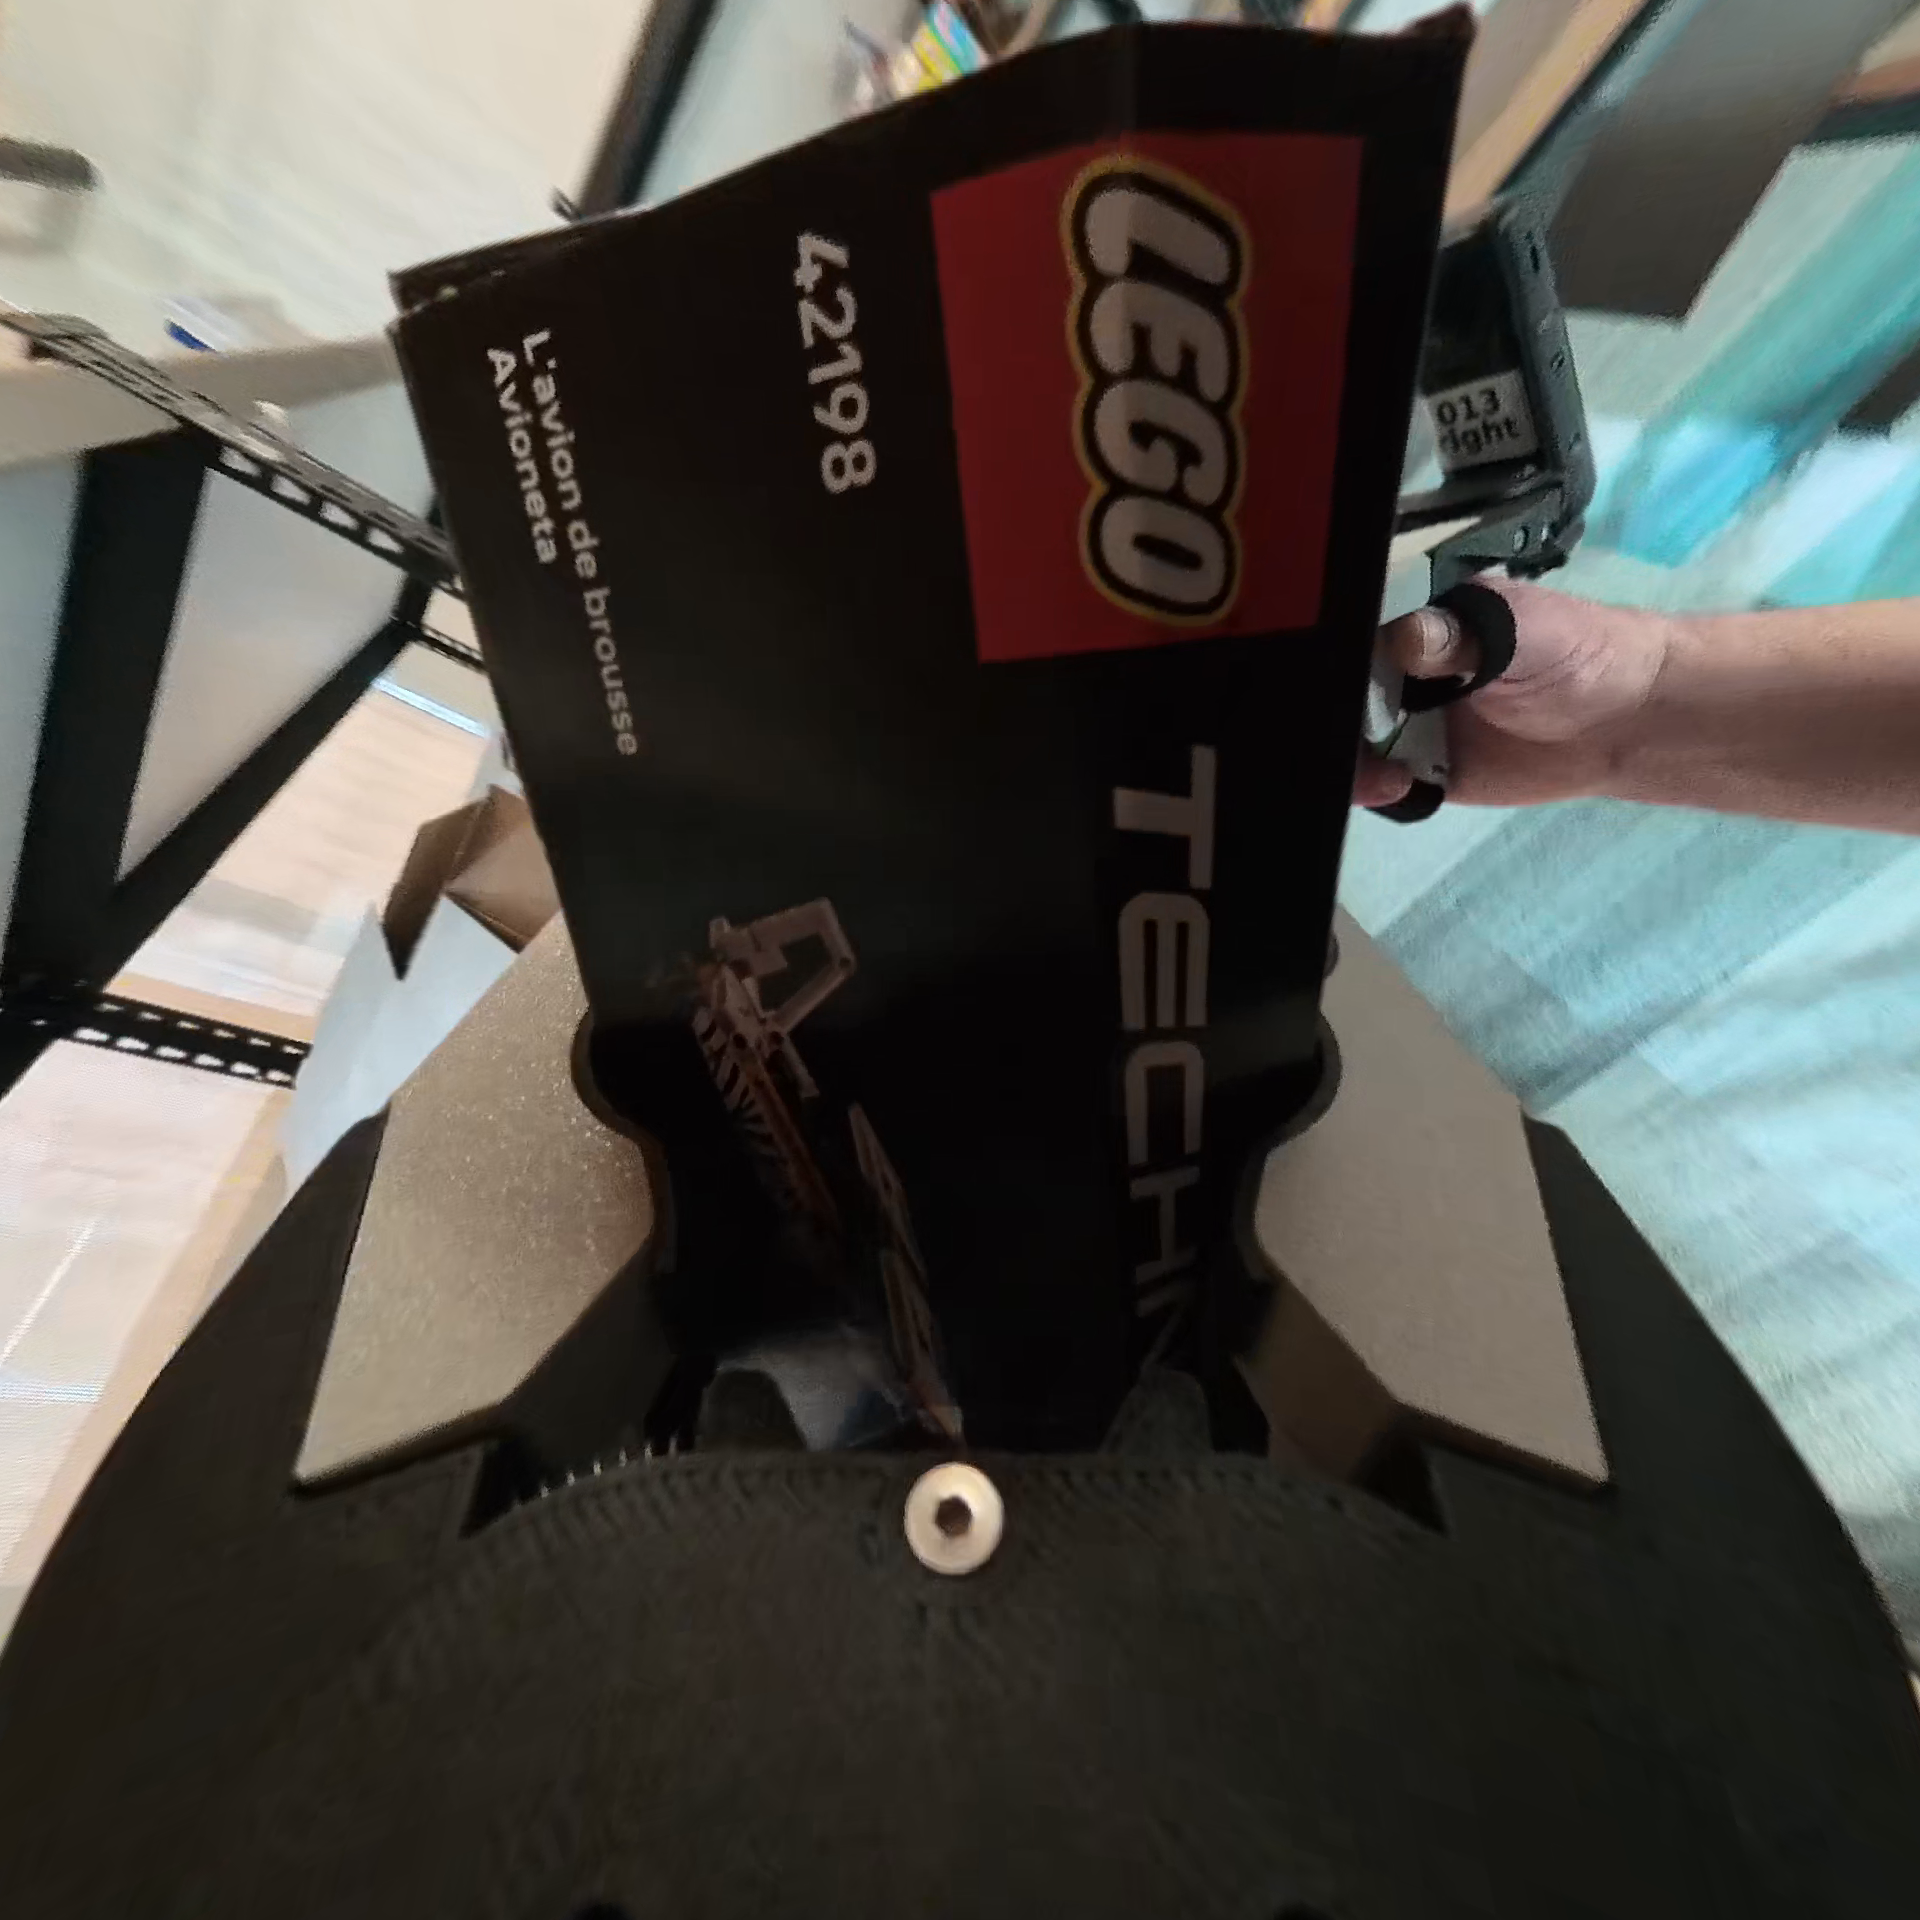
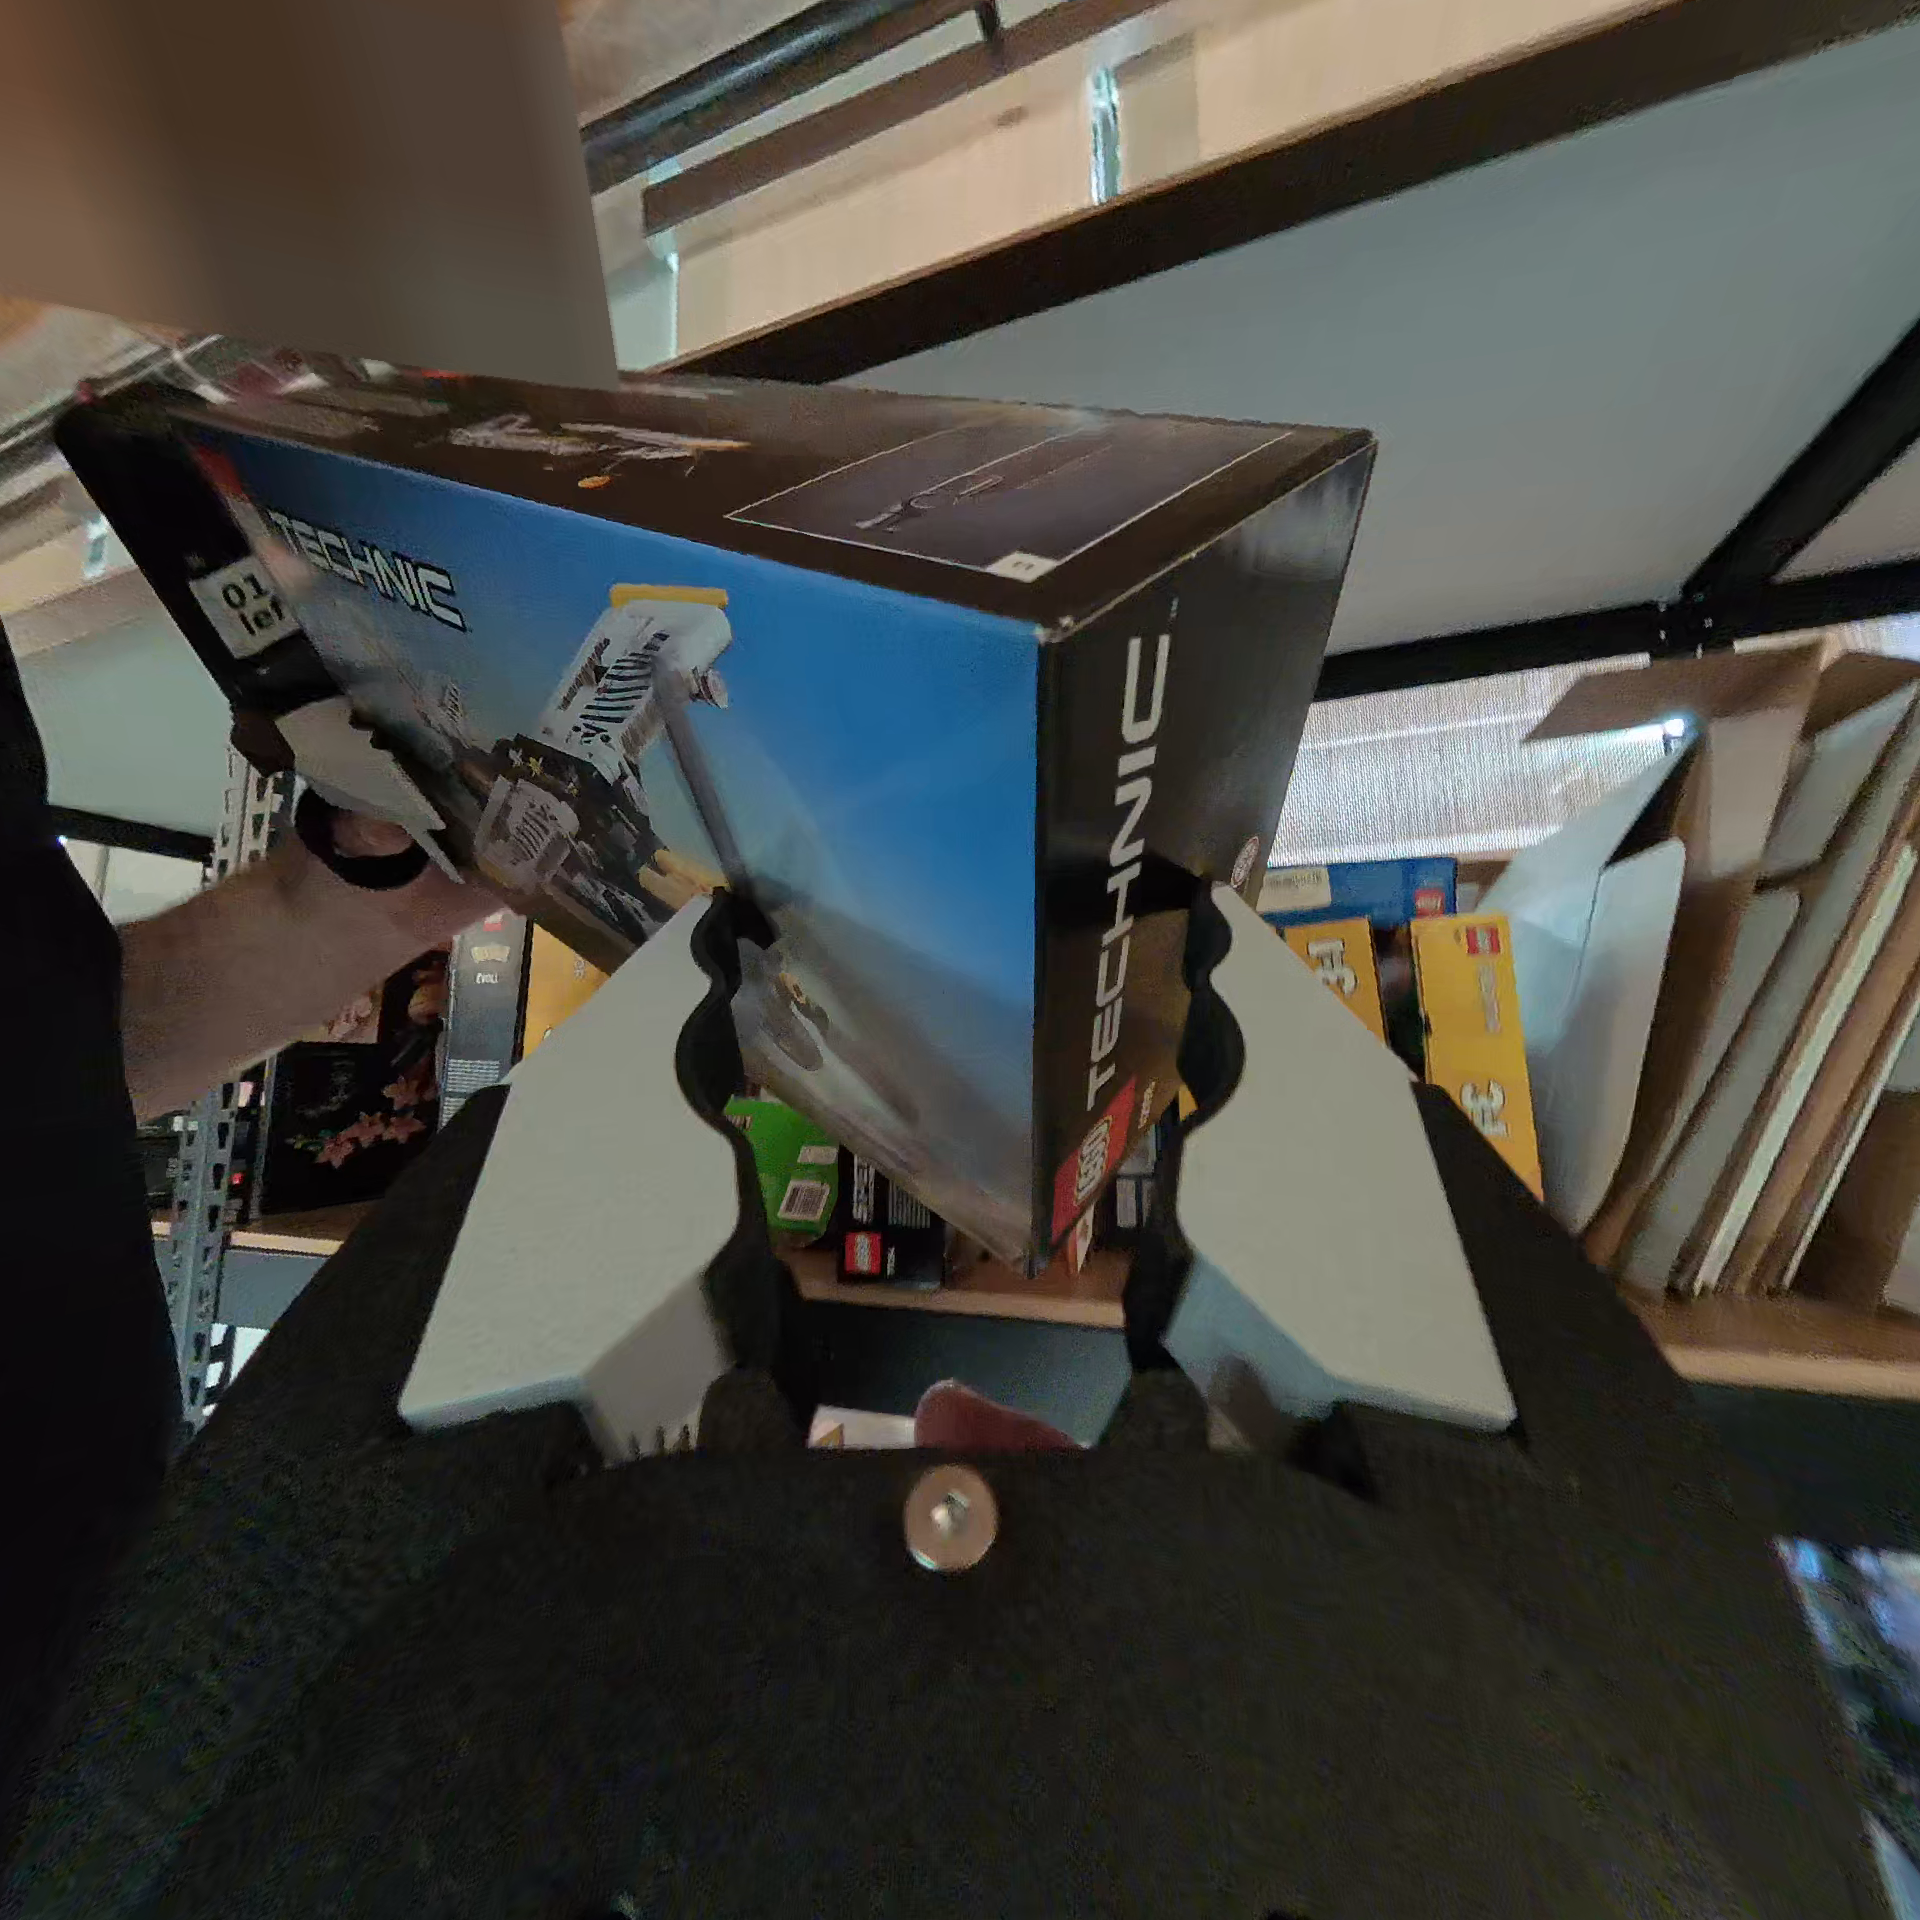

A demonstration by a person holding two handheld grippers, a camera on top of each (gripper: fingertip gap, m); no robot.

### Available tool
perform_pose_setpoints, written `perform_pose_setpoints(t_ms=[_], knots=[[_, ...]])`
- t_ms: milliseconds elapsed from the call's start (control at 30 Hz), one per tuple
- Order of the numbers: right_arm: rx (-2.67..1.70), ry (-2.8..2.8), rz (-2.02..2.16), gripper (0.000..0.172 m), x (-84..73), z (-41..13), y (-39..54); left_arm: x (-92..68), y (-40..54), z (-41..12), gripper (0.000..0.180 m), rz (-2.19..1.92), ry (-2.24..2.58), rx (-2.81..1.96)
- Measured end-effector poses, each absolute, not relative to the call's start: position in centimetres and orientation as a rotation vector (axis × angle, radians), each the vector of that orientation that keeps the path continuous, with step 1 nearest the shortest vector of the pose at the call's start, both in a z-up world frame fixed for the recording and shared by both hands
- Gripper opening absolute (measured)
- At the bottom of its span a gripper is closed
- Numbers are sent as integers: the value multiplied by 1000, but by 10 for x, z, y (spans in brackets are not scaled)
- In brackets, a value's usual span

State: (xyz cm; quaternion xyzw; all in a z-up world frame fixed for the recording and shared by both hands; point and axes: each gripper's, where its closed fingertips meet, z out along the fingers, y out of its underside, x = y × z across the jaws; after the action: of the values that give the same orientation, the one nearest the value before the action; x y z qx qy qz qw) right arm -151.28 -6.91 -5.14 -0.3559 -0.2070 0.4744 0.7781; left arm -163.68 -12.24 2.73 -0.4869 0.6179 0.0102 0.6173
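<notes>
A large toy-set box (image 1: pixel 831 623), black on its end face with a red logo square, is held in the air by both grippers. In the right wrist view its blue front (image 2: pixel 831 748) shows a white model plane. My left gripper (image 1: pixel 956 1039) is shut on one end of the box, pads pressed on both sides of the black end face. My right gripper (image 2: pixel 961 935) is shut on the other end's lower corner, one pad on the blue front and one on the back. The right gripper (image 1: pixel 1496 416) and the hand holding it (image 1: pixel 1538 696) show beyond the box. The left gripper (image 2: pixel 343 769) shows at the box's far end.
A shelf (image 2: pixel 1039 1299) behind the box carries several yellow, blue and black toy boxes (image 2: pixel 1475 1039). Flattened cardboard sheets (image 2: pixel 1766 987) lean at its right. A shelf board (image 2: pixel 1455 291) hangs above. A black metal rack frame (image 1: pixel 156 623) and an open carton (image 1: pixel 468 883) stand at left.
</notes>
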Motion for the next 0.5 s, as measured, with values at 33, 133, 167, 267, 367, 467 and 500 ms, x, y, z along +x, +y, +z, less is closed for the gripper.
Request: perform_pose_setpoints(t_ms=[33,133,167,267,367,467,500], knots=[[-751,-457,1018,85,-1513,-42,-69,-1641,-122,32,123,2,1396,-1109],[-685,-477,1008,86,-1516,-20,-70,-1649,-123,43,123,-31,1340,-1057],[-665,-484,1007,86,-1518,-15,-70,-1652,-124,46,123,-32,1328,-1035],[-588,-484,1027,87,-1523,-1,-74,-1657,-136,56,122,-97,1286,-943],[-503,-468,1016,89,-1525,14,-81,-1664,-141,61,122,-136,1250,-900],[-481,-480,994,89,-1533,22,-83,-1674,-140,65,122,-151,1237,-874],[-479,-489,991,89,-1537,24,-83,-1678,-140,66,122,-156,1231,-868]])
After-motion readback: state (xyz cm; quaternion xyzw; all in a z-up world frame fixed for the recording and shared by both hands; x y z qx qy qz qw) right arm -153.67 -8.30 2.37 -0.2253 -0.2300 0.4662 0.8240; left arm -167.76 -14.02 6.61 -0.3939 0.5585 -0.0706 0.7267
